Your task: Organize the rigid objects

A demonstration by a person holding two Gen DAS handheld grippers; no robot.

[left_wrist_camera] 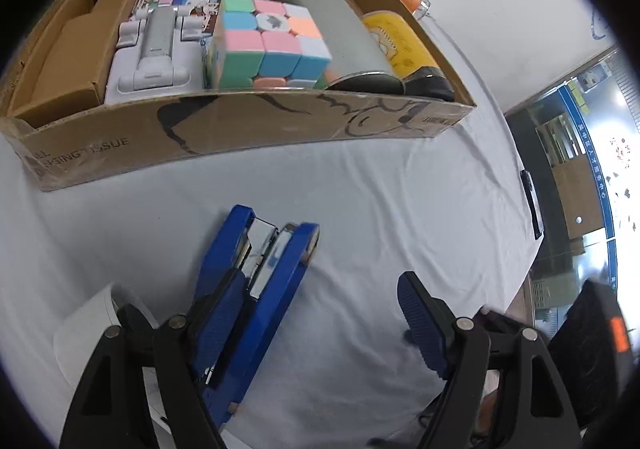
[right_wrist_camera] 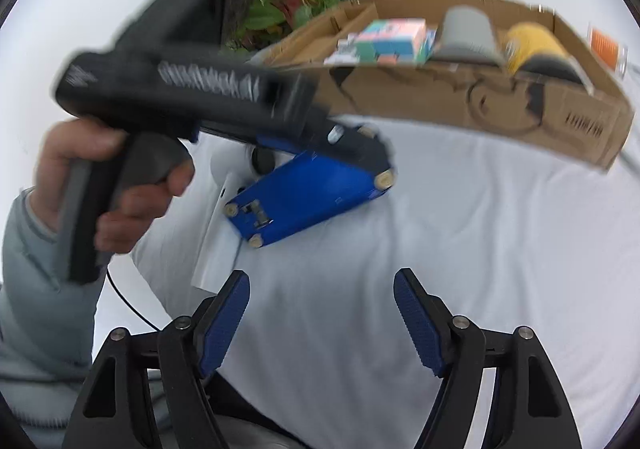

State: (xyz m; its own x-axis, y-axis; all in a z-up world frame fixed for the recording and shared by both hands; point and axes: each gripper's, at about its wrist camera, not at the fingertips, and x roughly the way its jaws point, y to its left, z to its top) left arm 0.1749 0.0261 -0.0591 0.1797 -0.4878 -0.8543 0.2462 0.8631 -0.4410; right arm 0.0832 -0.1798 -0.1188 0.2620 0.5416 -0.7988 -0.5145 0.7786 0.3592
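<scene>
Left wrist, cardboard box point(left_wrist_camera: 248, 129) print "ISSUE", blue stapler point(left_wrist_camera: 264, 273) near.

Box point(left_wrist_camera: 248, 129): matt brown corrugated cardboard, edges rough. Cloth point(left_wrist_camera: 380, 209) – white fabric, creased, matt. Stapler point(left_wrist_camera: 256, 281): glossy blue painted body, shiny metal inside. Left gripper point(left_wrist_camera: 320, 325) pads point(left_wrist_camera: 420, 313) – ribbed blue, rubber-like; arms matt black plastic. Cube point(left_wrist_camera: 268, 45): smooth pastel plastic. Grey can point(left_wrist_camera: 332, 29) – matt.

One shallow brown cardboard box point(left_wrist_camera: 240, 129) is seen, holding one pastel puzzle cube point(left_wrist_camera: 268, 45), one grey cylinder point(left_wrist_camera: 340, 33), one yellow cylindrical container point(left_wrist_camera: 404, 45) and one white plastic stand point(left_wrist_camera: 152, 57). One blue metal stapler point(left_wrist_camera: 256, 289) is counted.
</scene>
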